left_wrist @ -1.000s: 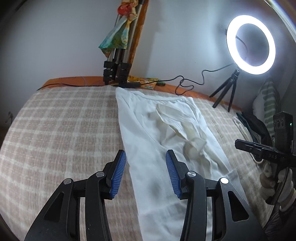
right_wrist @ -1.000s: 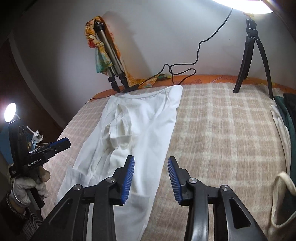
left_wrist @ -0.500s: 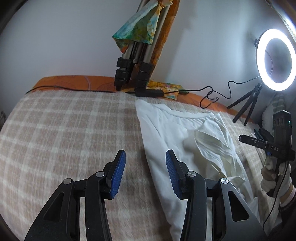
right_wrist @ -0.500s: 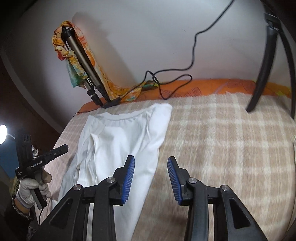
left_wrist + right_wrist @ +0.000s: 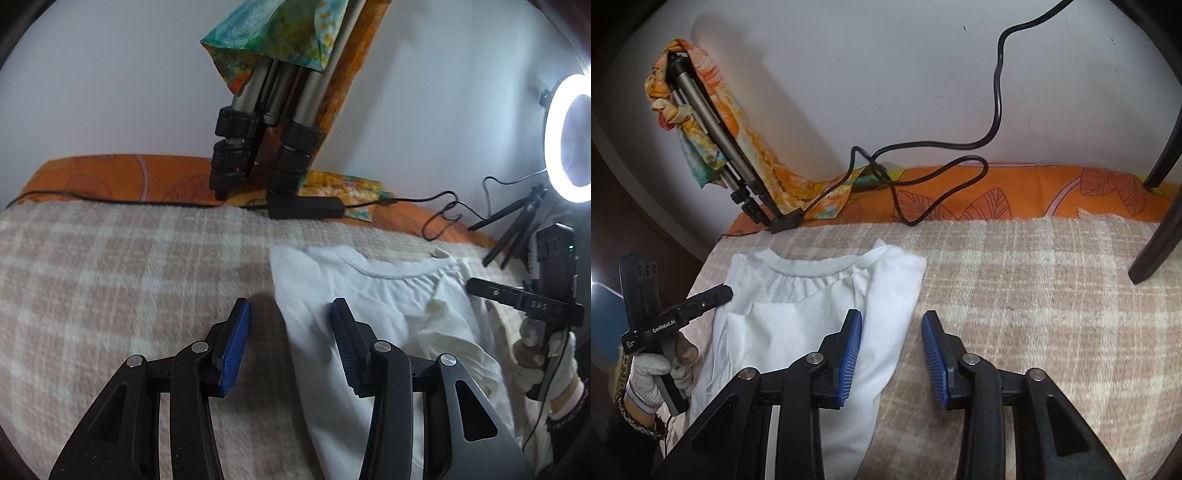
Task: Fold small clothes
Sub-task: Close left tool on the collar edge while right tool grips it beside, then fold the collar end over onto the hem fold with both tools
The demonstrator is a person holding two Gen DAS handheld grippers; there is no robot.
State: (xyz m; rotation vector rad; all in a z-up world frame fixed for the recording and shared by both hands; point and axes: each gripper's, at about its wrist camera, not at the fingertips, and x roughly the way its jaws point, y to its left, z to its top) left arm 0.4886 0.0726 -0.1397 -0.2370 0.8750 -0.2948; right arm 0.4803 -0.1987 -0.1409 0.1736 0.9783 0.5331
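Note:
A white t-shirt [image 5: 388, 295] lies folded into a long strip on the checked blanket [image 5: 110, 277], collar toward the wall. My left gripper [image 5: 290, 314] hovers open over the shirt's left shoulder edge, which runs between its blue pads without touching them. In the right wrist view the shirt [image 5: 798, 325] shows its other shoulder. My right gripper [image 5: 892, 321] hangs over that edge with its jaws closing, the pads clear of the cloth. Each gripper also appears from the side in the other view, held by a gloved hand: the right gripper [image 5: 480, 288] and the left gripper [image 5: 720, 293].
A folded tripod [image 5: 266, 147] draped in colourful cloth leans on the wall behind the collar. A black adapter [image 5: 306, 206] and looped cable [image 5: 960, 177] lie on the orange sheet. A lit ring light [image 5: 572, 140] stands at the right, its leg [image 5: 1160, 229] on the blanket.
Both grippers have travelled along the shirt from its lower part up to the shoulders near the wall. The right gripper's jaws have narrowed slightly. The shirt has not moved.

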